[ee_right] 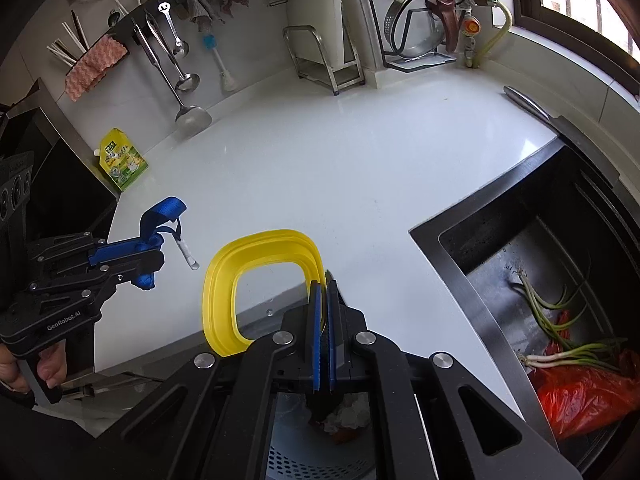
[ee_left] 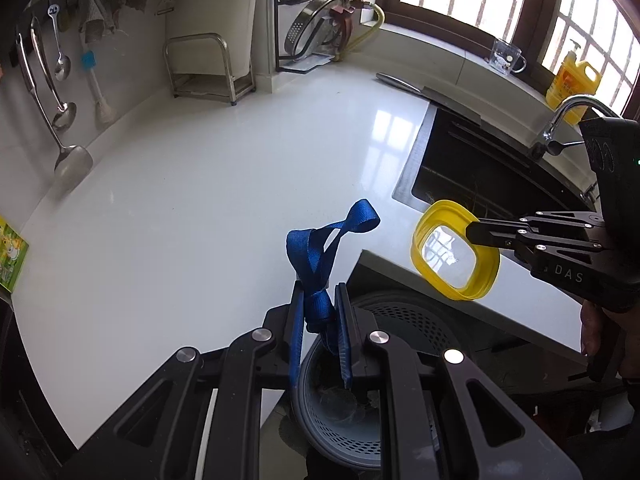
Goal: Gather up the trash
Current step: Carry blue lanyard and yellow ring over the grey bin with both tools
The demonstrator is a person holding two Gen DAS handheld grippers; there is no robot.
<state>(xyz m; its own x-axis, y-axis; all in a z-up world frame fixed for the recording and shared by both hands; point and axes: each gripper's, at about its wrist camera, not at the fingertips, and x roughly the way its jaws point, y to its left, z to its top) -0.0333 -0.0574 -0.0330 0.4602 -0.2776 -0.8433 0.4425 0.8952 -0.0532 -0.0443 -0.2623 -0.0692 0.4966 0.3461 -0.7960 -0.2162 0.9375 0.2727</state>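
Note:
My left gripper (ee_left: 320, 304) is shut on a blue fabric strap (ee_left: 320, 252), held above a grey perforated trash bin (ee_left: 344, 412) below the counter edge. It also shows in the right wrist view (ee_right: 156, 256), where the strap (ee_right: 164, 210) dangles a small clip. My right gripper (ee_right: 324, 284) is shut on the rim of a yellow plastic lid (ee_right: 218, 300) with a clear centre, over the same bin (ee_right: 320, 460), which holds crumpled trash. The lid (ee_left: 456, 256) and the right gripper (ee_left: 474, 234) also show in the left wrist view, at the counter edge.
White countertop (ee_right: 340, 160). A black sink (ee_right: 540, 280) on the right holds spring onions (ee_right: 560, 344) and a red plastic bag (ee_right: 584, 396). A yellow-green pouch (ee_right: 122, 160) stands at the left. Ladles (ee_right: 188, 108), dish racks (ee_right: 328, 60) and a knife (ee_right: 532, 108) line the back.

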